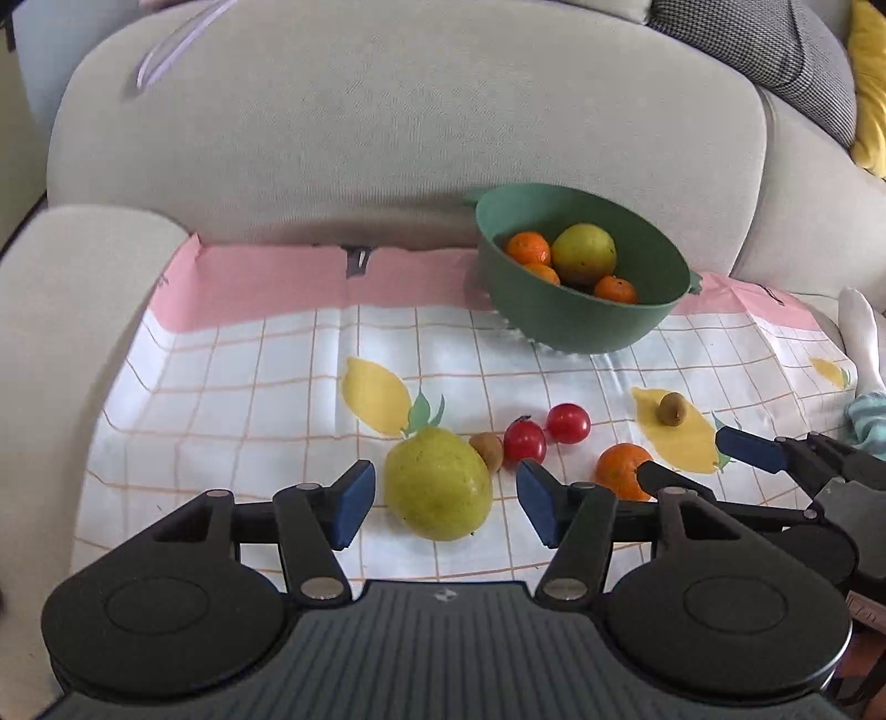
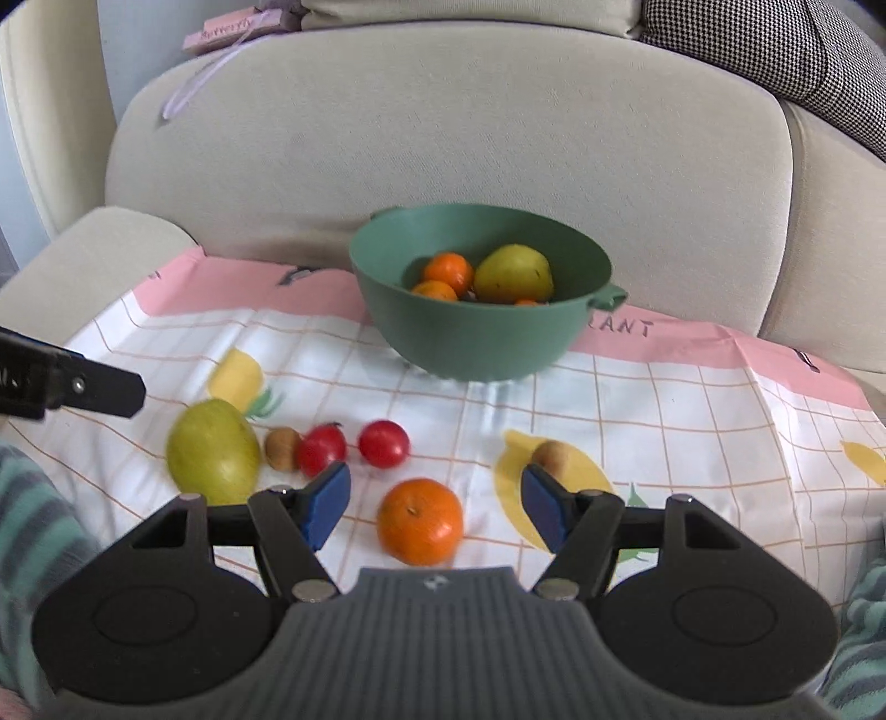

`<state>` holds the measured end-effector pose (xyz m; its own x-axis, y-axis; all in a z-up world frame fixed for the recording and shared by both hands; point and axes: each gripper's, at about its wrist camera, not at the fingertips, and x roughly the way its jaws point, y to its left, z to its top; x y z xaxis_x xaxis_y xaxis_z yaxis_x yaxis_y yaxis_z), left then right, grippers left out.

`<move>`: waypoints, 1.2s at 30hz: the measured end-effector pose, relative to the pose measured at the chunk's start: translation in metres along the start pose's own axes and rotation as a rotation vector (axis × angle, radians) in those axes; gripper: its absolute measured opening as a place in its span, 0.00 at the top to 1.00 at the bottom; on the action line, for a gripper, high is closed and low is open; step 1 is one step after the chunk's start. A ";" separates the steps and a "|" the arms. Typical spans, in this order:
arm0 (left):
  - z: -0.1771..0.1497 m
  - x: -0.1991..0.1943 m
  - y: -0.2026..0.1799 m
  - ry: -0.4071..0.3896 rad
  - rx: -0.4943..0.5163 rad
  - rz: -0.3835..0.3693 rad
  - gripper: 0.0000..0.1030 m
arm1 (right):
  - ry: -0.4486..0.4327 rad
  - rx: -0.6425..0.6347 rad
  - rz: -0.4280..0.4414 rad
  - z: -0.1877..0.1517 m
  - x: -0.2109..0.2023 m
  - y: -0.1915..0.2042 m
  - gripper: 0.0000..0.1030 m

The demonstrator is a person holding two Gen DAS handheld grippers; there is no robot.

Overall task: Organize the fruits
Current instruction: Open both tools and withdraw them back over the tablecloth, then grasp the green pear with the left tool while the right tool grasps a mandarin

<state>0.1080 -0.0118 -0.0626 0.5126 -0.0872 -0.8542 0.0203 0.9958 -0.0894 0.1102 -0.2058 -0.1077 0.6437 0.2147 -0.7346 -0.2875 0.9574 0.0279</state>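
Note:
A green bowl [image 1: 559,327] [image 2: 470,343] at the back of the cloth holds several oranges and a yellow-green pear [image 1: 584,253] [image 2: 514,275]. On the cloth lie a large pear [image 1: 437,490] [image 2: 213,451], two red tomatoes [image 1: 567,423] [image 2: 384,443], two small brown kiwis [image 1: 673,409] [image 2: 551,455] and an orange [image 1: 620,469] [image 2: 420,520]. My left gripper [image 1: 443,501] is open with the large pear between its fingers. My right gripper [image 2: 434,512] is open around the orange, not touching it; it also shows in the left wrist view [image 1: 695,462].
A checked cloth with lemon prints and a pink band [image 1: 266,354] [image 2: 692,421] covers the seat of a beige sofa [image 1: 387,138] [image 2: 443,138]. A chequered cushion [image 1: 775,50] and a yellow one lie at the upper right.

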 end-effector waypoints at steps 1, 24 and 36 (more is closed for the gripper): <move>-0.001 0.004 0.000 0.010 0.000 0.001 0.32 | 0.005 -0.002 0.000 -0.002 0.003 0.000 0.36; -0.013 0.056 0.025 0.081 -0.181 -0.058 0.25 | 0.100 0.019 0.048 -0.011 0.045 -0.006 0.45; -0.014 0.073 0.027 0.095 -0.215 -0.059 0.24 | 0.114 0.009 0.058 -0.010 0.054 -0.003 0.46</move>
<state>0.1343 0.0079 -0.1346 0.4323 -0.1576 -0.8878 -0.1407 0.9607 -0.2391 0.1386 -0.1986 -0.1545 0.5410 0.2467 -0.8040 -0.3152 0.9458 0.0781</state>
